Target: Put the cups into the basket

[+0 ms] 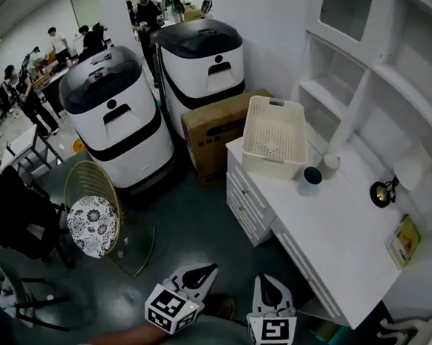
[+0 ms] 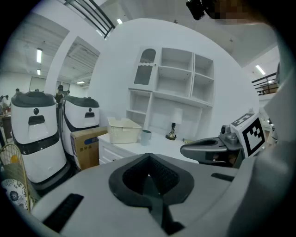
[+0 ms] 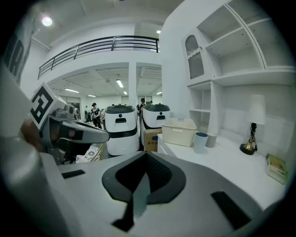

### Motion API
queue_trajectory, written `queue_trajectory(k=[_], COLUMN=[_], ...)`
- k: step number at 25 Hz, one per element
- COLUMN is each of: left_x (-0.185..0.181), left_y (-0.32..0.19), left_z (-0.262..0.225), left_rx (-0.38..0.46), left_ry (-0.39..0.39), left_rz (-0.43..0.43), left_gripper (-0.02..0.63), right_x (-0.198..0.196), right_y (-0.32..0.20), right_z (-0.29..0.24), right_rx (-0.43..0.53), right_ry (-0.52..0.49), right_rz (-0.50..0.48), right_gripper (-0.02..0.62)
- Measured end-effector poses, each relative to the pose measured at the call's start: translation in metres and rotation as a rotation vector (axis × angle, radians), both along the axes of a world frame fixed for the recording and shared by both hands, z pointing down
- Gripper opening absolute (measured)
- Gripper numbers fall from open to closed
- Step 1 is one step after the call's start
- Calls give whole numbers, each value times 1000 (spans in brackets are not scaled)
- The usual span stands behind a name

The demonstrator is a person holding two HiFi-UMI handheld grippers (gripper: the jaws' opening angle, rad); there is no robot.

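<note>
Blue cup point(image 1: 311, 180) and pale cup point(image 1: 329, 164) stand upright on the desk point(image 1: 337, 237) just beside the basket point(image 1: 274, 167), well ahead and rightward; the right gripper point(image 1: 262, 279) is nearer, and both it and the left gripper point(image 1: 209, 267) are closed and empty

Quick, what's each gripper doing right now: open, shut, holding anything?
Left gripper: shut, holding nothing.
Right gripper: shut, holding nothing.

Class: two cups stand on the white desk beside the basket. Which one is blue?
The blue cup is the one nearer the front edge of the desk. The other cup is pale grey-white and stands behind it, toward the shelves.
</note>
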State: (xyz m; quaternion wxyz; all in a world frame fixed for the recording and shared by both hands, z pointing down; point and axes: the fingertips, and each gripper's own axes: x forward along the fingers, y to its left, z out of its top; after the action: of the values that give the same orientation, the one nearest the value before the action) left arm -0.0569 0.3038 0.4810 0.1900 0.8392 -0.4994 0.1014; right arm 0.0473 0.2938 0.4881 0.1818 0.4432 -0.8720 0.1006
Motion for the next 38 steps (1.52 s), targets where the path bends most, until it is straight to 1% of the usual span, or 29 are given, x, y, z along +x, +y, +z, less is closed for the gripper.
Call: queue_trajectory(k=[11, 16, 22, 32, 38], left_x=[1, 0, -5, -27, -49], left_y=[2, 2, -1, -20, -39], left_z=[-1, -3, -5, -7, -12], left_rx=[15, 21, 25, 23, 23], left_ry=[9, 16, 23, 33, 27], left_rz=[6, 5, 14, 63, 101], left_gripper=[3, 3, 3, 3, 3], right_x=[3, 6, 1, -16, -34], right_y=[2, 0, -2, -17, -34], right_z=[2, 3, 0, -5, -10], right_rx=[8, -8, 2, 3, 8], right_ry=[10, -8, -12, -17, -24], right_rz=[6, 14, 27, 106, 167], right_gripper=[12, 14, 14, 14, 14])
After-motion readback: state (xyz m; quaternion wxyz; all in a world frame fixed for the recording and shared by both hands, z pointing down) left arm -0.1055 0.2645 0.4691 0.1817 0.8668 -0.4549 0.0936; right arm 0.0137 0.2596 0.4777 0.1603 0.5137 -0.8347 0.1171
